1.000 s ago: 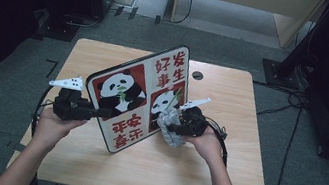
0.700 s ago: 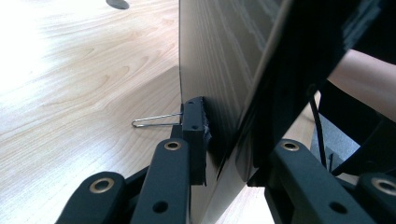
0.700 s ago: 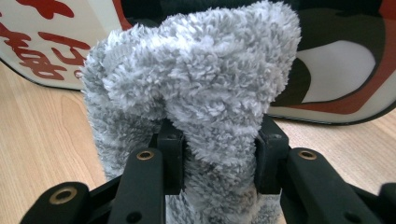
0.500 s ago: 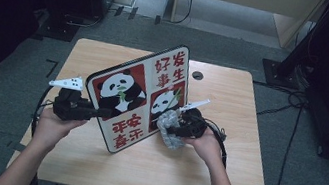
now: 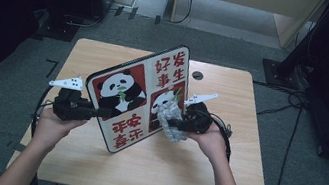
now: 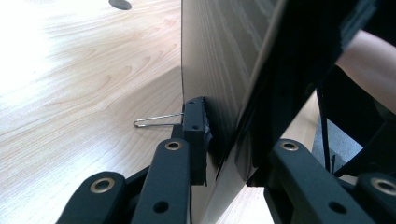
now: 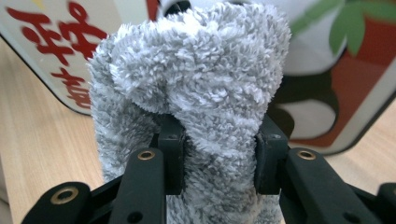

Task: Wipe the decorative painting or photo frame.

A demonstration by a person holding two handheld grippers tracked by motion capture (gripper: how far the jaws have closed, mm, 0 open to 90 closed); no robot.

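One tabletop [image 5: 108, 55] of pale wood stands in the room. Over it there is one board [image 5: 137, 95] with printed pictures, and its face is split into four panels: two carry a panda each, two carry red characters. There is one grey fluffy cloth [image 5: 169, 120]. Two tools are in play, a left tool [image 5: 91, 110] and a right tool [image 5: 175, 123], each with two black jaws and one grey three-cornered plate on top. Two forearms come in from the near side. One dark round hole [image 5: 198, 75] sits in the tabletop's far part, and one thin wire clip [image 6: 156, 120] lies on the wood.
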